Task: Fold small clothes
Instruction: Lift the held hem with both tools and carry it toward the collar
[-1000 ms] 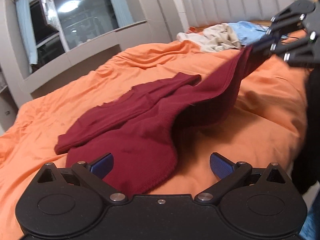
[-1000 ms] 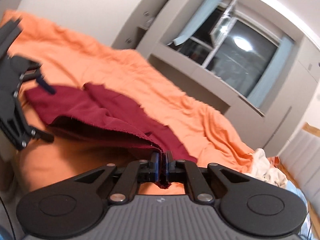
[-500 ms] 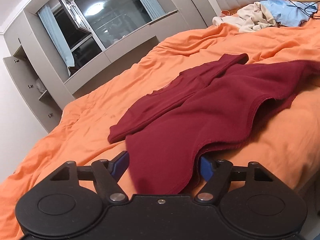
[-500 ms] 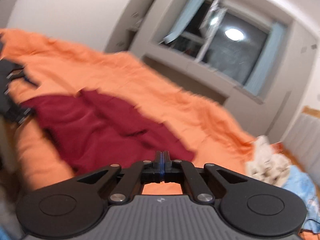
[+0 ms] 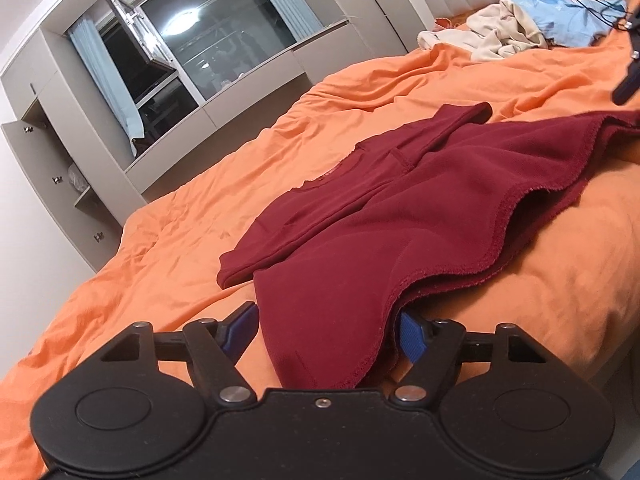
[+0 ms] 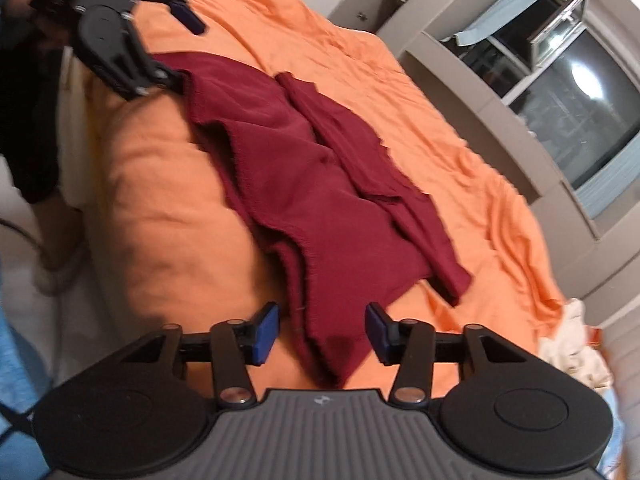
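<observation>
Garment, dark red (image 5: pixel 360 216): lies spread on an orange bedcover (image 5: pixel 200 200), folded lengthwise with one layer over another, hemmed edges wavy along the near side.

Left wrist view. Left claw (image 5: pixel 328 330): jaws apart, one end of the garment lying between the blue pads (image 5: pixel 410 338); whether the pads touch the cloth cannot be told. Pile of beige and light blue clothes (image 5: pixel 516 26): at the far end of the bed, well apart from the garment. Window (image 5: pixel 208 48): dark glass, pale blue curtains at its sides, grey cabinetry around it.

Right wrist view. Right claw (image 6: pixel 322 334): jaws have just been opening, now apart, the garment's other end (image 6: pixel 332 344) lying loose between the pads, clear of both. Left claw (image 6: pixel 176 44): seen at the far end of the garment, one finger at the cloth's edge. Picture slightly blurred.
</observation>
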A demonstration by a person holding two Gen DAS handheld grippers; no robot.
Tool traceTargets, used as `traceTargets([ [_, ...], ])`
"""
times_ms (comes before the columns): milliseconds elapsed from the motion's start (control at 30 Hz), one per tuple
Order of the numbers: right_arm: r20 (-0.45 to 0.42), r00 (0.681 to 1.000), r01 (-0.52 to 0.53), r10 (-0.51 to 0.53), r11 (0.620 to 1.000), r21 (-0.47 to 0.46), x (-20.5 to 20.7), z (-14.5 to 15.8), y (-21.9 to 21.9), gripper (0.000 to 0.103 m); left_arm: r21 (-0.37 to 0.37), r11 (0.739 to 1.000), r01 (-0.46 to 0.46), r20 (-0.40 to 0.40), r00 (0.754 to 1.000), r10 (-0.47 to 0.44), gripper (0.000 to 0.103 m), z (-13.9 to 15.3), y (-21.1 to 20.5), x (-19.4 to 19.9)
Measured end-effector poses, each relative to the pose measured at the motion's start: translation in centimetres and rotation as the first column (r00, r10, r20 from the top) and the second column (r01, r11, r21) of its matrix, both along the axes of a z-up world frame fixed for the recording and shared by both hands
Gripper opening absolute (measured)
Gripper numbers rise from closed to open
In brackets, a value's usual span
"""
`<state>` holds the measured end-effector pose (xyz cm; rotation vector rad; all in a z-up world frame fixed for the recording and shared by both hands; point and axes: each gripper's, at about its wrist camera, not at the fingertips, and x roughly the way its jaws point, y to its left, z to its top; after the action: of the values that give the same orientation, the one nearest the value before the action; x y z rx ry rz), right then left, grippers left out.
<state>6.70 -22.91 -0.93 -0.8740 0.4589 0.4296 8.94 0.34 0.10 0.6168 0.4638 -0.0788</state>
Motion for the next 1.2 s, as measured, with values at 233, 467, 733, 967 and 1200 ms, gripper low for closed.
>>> traceTargets([
  [233, 0.132, 0.986, 0.077, -0.100, 0.982, 0.171, 1.7, 3.2, -2.2, 0.005, 0.036, 0.999, 0.019, -0.003, 1.000, -0.019, 0.076, -0.3, 0.0, -0.4],
  [467, 0.172, 0.978, 0.080, -0.118, 0.974, 0.212, 1.3, 3.8, -3.2, 0.005, 0.016, 0.999, 0.052, -0.012, 0.999, -0.051, 0.049, 0.0, 0.5, -0.5],
  [733, 0.300, 0.948, 0.030, -0.106, 0.968, 0.249, -1.3, 4.2, -2.9, 0.005, 0.011, 0.999, 0.040, 0.062, 0.997, -0.040, 0.006, 1.4, 1.6, -1.1],
  [967, 0.401, 0.903, 0.023, -0.157, 0.947, 0.319, -5.1, 7.6, -4.1, 0.004, -0.034, 0.999, 0.040, 0.263, 0.964, -0.030, 0.005, 5.8, 2.1, -4.1],
  [1200, 0.418, 0.898, -0.004, -0.141, 0.945, 0.328, -10.7, 10.5, -5.5, 0.004, -0.005, 0.996, 0.094, 0.319, 0.944, -0.088, 0.005, 10.5, 0.6, -9.8],
])
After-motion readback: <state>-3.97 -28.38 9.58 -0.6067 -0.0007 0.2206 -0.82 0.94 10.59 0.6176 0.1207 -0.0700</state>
